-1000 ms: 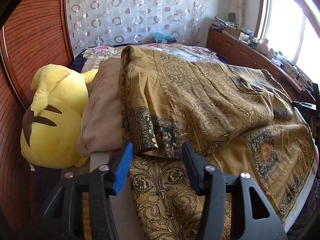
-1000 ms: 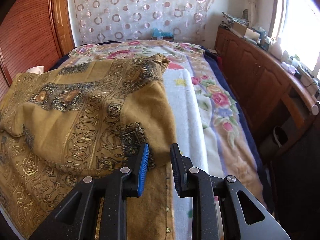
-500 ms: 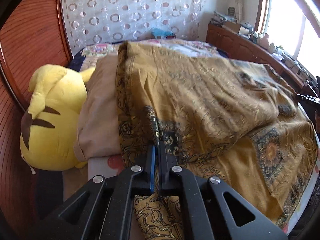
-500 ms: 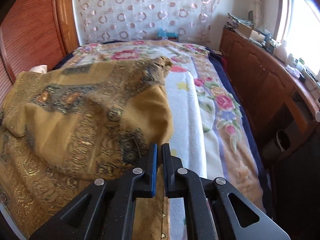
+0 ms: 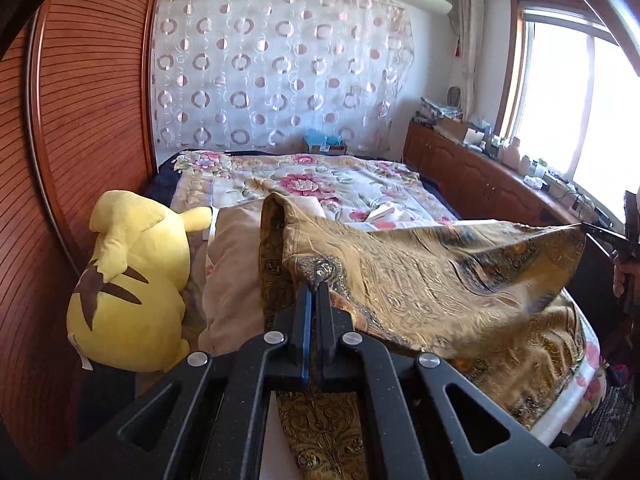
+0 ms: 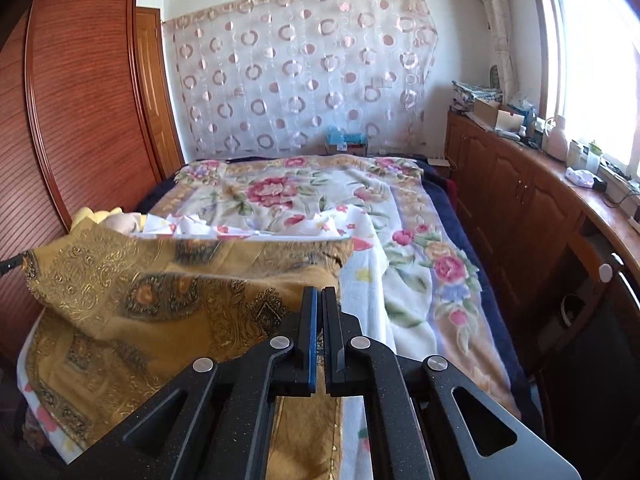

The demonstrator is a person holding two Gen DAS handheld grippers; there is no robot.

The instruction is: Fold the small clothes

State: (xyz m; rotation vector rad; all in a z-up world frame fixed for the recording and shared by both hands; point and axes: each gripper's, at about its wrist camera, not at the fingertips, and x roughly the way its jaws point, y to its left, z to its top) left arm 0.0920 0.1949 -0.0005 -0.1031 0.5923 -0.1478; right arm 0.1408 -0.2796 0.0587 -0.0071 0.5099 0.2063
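On the floral bed (image 6: 404, 216), both claws pinch the gold patterned cloth (image 5: 432, 280).

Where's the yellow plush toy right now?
In the left wrist view the yellow plush toy lies at the bed's left edge, against the wooden wardrobe, beside the beige pillow.

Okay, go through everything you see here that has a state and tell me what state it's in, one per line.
Left gripper: shut on the gold cloth.
Right gripper: shut on the gold cloth.
Gold cloth: near edge lifted, the rest lying on the bed.
Yellow plush toy: lying beside the pillow.
Cupboard doors: closed.
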